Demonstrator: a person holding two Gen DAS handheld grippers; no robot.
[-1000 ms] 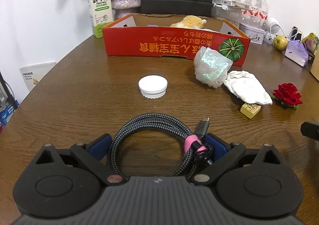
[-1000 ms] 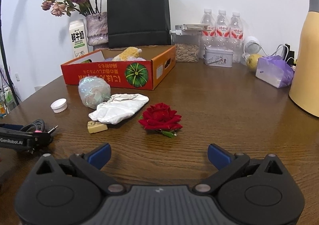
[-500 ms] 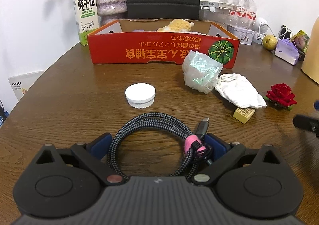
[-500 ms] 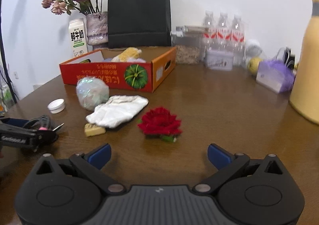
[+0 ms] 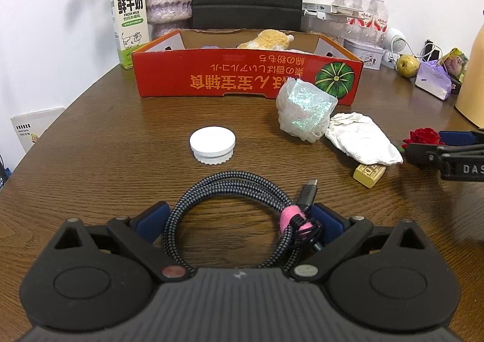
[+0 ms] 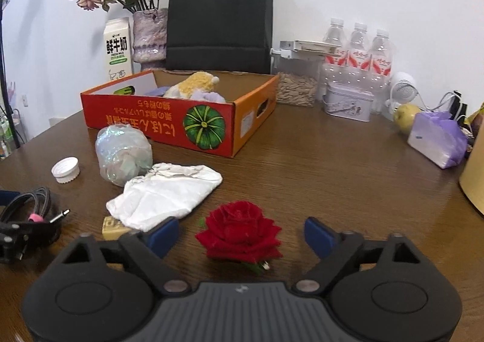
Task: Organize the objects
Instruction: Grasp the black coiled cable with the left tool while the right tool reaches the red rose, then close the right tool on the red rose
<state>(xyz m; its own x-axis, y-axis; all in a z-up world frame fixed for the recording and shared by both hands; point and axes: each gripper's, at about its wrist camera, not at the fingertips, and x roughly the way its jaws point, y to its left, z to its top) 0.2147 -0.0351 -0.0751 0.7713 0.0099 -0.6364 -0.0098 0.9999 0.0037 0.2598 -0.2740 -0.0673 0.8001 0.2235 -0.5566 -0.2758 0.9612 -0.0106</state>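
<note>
My left gripper (image 5: 239, 219) is shut on a coiled braided cable (image 5: 230, 190) with a pink tie, held just above the wooden table (image 5: 106, 145). My right gripper (image 6: 240, 231) is open, its blue fingers either side of a red rose (image 6: 240, 231) that lies on the table. The right gripper also shows in the left wrist view (image 5: 444, 145). A red cardboard box (image 5: 242, 75) with a plush toy inside stands behind. A white cap (image 5: 212, 141), an iridescent plastic wad (image 5: 304, 110), a white cloth (image 5: 361, 137) and a small yellow block (image 5: 369, 173) lie on the table.
At the back stand a milk carton (image 5: 130, 21), a vase of dried flowers (image 6: 149, 34), a black paper bag (image 6: 219, 18), water bottles (image 6: 358, 51), a tin (image 6: 348, 101), an apple (image 6: 403, 118) and a purple pouch (image 6: 435, 137). A yellow jug (image 6: 475, 172) is at the right.
My right gripper has moved forward and down, so the rose now sits between its open fingers. My left gripper, holding the cable, has lifted slightly and turned a little.
</note>
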